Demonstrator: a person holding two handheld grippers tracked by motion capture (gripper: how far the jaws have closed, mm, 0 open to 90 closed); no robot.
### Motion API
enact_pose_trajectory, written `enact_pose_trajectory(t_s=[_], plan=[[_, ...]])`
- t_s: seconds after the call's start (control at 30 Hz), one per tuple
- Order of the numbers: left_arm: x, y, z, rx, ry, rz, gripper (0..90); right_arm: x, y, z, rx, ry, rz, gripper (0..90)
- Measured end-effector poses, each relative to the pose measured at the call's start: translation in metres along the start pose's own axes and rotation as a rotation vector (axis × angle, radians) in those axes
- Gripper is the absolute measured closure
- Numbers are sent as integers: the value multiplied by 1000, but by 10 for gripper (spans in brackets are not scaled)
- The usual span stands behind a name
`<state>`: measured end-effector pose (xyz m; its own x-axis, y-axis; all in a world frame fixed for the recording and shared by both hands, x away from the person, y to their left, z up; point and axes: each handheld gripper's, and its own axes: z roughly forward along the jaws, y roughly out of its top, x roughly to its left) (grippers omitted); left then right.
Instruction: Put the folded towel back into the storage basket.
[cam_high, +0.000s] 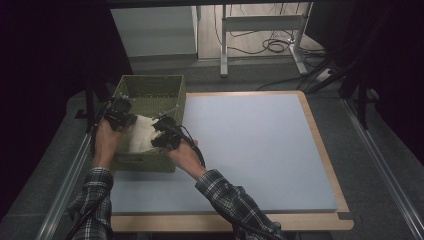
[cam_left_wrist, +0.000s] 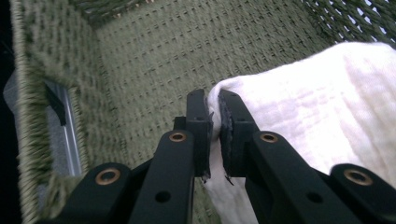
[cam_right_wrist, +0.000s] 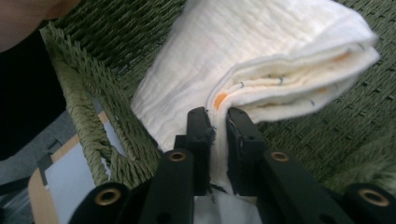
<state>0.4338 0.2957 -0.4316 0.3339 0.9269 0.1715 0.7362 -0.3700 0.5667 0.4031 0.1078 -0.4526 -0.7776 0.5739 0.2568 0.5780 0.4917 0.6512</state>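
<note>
The folded towel hangs inside the green basket, each hand-held gripper, left and right, clamped on an edge; setting down and letting go remain.

folded cloth in basket at table's left edge

Left gripper: jaws nearly closed, pinching cloth between the pads.
Right gripper: jaws narrowly apart, cloth edge between them.
Hands: side by side, close together.
Forearms: plaid sleeves, entering from the bottom edge.
</note>
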Motion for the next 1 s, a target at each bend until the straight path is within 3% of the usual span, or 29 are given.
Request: enact_pose_trajectory(t_s=[0.07,0.13,0.33,0.5,1.0], plan=[[-2,1,2,0,-4,1,784,1,0,-1,-2,6,-2,734],[-4,1,3,-9,-15,-7,672,-1,0,-5,-16,21,5,685],[-4,1,-1,-23,-29,-19,546,-8,7,-22,-52,1,-23,619],[-5,0,-2,-28,-42,-30,493,-14,9,-34,-69,-12,-57,569],[-18,3,2,-43,-142,-69,272,-21,4,-66,-100,-55,-180,368]])
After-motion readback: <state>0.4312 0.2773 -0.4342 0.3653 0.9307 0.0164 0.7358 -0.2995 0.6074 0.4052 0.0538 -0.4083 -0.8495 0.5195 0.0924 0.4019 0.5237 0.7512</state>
